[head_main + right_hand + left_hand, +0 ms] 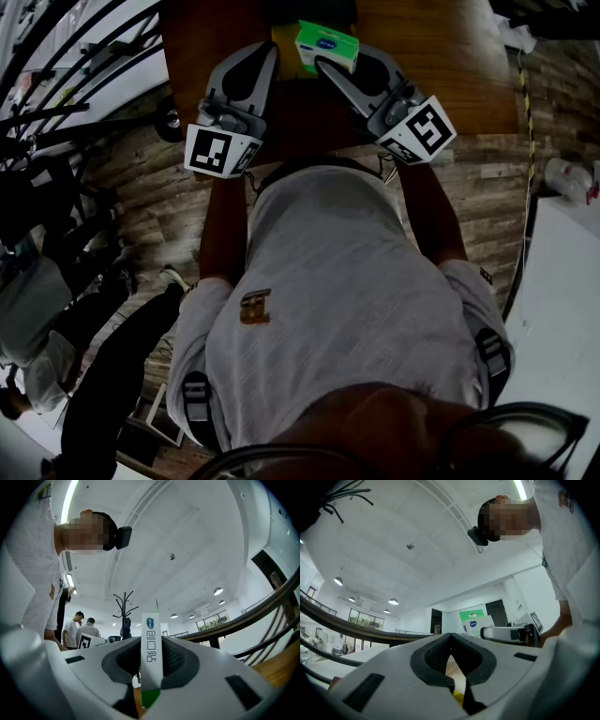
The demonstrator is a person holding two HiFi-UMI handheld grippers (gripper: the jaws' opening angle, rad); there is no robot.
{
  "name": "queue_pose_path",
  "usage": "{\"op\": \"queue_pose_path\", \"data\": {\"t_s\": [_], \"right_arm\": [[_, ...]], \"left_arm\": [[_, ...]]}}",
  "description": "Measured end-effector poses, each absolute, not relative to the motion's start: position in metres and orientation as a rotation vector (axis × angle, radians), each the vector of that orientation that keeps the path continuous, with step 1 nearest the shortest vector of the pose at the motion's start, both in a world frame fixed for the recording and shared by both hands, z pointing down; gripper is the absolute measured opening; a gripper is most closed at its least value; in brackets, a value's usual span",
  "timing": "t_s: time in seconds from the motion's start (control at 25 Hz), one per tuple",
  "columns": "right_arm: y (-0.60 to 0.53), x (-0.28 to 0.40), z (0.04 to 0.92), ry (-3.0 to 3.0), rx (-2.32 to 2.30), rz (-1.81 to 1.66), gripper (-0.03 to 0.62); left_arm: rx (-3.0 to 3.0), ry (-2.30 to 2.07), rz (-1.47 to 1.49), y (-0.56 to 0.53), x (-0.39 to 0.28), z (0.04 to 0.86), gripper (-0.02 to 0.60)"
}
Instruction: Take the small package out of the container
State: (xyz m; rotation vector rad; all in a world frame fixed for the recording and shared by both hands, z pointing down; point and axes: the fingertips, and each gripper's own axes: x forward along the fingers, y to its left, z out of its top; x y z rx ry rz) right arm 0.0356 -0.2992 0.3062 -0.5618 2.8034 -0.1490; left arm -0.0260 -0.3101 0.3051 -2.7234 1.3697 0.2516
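Observation:
The small package (pixel 327 45) is a green and white box, held above the wooden table (pixel 450 66) with my right gripper (pixel 339 54) shut on it. In the right gripper view the package (pixel 151 658) stands edge-on between the pads of the right gripper (pixel 151 641). Just behind the package, a bit of the yellow container (pixel 283 42) shows. My left gripper (pixel 270 52) hovers beside it with its jaws together and nothing in them. The left gripper view looks over the left gripper (pixel 450 637) to the package (pixel 476 620) and a yellow scrap of the container (pixel 458 696).
The table's front edge runs just before the person's body. Other people stand at the left (pixel 56 309). A white surface (pixel 562 309) and a bottle (pixel 565 174) lie to the right. A dark railing (pixel 66 56) crosses the upper left. A coat rack (pixel 124 606) stands far off.

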Motion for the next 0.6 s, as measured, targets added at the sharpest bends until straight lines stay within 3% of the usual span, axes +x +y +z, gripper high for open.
{"op": "queue_pose_path", "data": {"t_s": [0.6], "right_arm": [[-0.274,0.016,0.304,2.816,-0.532,-0.142,0.097]], "left_arm": [[-2.716,1.371,0.252,-0.285,-0.044,0.301,0.018]]}}
